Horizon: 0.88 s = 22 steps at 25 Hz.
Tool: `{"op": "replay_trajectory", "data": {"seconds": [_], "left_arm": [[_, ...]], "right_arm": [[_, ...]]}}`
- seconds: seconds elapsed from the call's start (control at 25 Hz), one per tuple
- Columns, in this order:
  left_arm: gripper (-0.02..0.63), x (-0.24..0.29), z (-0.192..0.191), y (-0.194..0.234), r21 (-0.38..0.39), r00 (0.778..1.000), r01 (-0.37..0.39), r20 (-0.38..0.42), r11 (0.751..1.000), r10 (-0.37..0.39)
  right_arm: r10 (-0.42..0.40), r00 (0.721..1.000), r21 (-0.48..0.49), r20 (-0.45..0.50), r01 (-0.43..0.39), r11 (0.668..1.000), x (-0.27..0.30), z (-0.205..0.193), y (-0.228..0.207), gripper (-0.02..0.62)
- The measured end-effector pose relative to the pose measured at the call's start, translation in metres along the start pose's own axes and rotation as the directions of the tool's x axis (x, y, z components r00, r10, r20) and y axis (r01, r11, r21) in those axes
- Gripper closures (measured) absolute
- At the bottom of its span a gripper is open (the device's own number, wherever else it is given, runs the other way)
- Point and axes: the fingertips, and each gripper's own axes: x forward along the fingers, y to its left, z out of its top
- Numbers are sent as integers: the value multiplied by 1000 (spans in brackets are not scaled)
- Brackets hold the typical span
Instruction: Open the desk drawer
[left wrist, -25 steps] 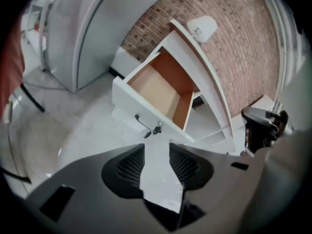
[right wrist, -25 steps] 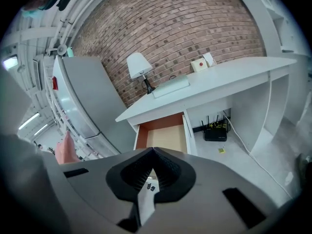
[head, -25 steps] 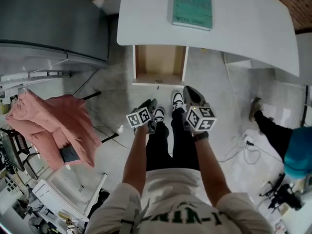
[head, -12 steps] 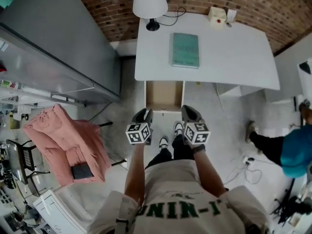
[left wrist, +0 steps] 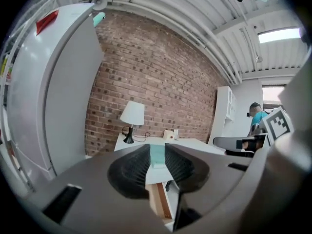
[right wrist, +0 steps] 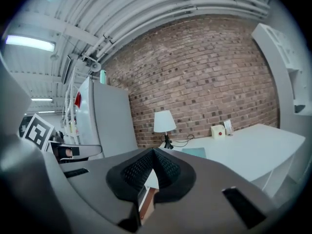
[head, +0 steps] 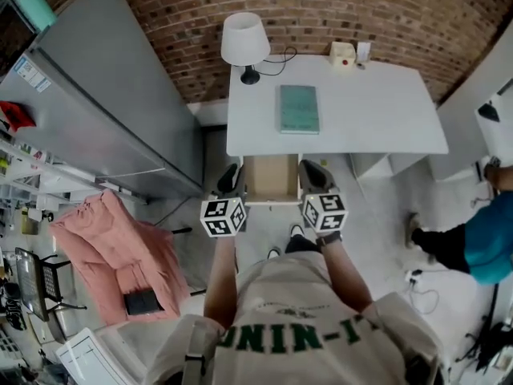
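**noob_q:** ok so what's the drawer (head: 271, 175) looking like, and where is it from the claws?

**bench_guy:** It's out from under the white desk (head: 361, 119). In the head view it sits right between the left claw (head: 231, 175) and the right claw (head: 314, 172), lower than both. It's a shallow box with light bare wood inside and a pale front edge facing the person. Neither claw touches it.

**noob_q:** and the claws themselves?

**bench_guy:** The left one's jaws are closing, but there's a clear slot between the pads with nothing in it. Through the slot you just see the teal book (head: 299, 108) on the desk ahead and the drawer's wooden side below. The right one has its tips pinched together on nothing, with a sliver of the drawer's wood showing under them. Both are held up off the drawer, pointing toward the desk and the brick wall (head: 321, 14) behind it. The white lamp (head: 243, 42) is ahead of the left claw, on the desk's far corner.
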Motion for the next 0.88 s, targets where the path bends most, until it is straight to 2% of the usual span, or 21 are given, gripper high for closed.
{"op": "replay_trajectory", "data": {"seconds": [0.12, 0.36, 0.88], "left_arm": [[558, -5, 30, 1, 40, 999, 13, 47, 999, -15], [566, -12, 69, 2, 103, 992, 12, 124, 995, -24], [566, -11, 83, 11, 138, 985, -18, 174, 990, -7]], "right_arm": [[7, 998, -29, 60, -5, 1000, -1, 29, 9, 595], [7, 990, -71, 142, 3, 997, -1, 65, 19, 595], [-7, 989, -72, 145, 18, 997, 12, 65, 20, 595]]}}
